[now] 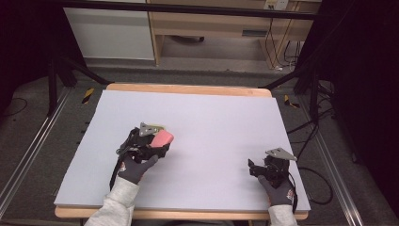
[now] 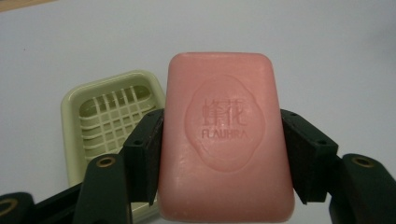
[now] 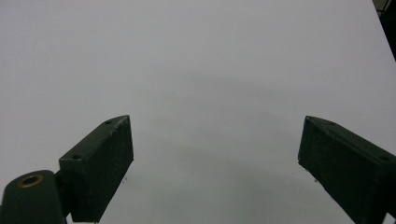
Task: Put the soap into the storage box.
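A pink soap bar (image 2: 226,135) with an embossed stamp sits between the black jaws of my left gripper (image 2: 222,154), which press on its two long sides. In the high view the soap bar (image 1: 163,138) is held just above the table's left half by the left gripper (image 1: 157,143). A pale green soap dish (image 2: 109,116) with a slotted grid lies on the white sheet behind and left of the bar; in the high view the soap dish (image 1: 159,126) peeks out beyond the gripper. My right gripper (image 3: 215,168) stands open over bare sheet, at the right gripper (image 1: 256,168) near the front right.
A white sheet (image 1: 211,122) covers the wooden table (image 1: 188,88). Black frame legs and cables stand on the floor at both sides, and a wooden desk (image 1: 211,23) stands beyond the table.
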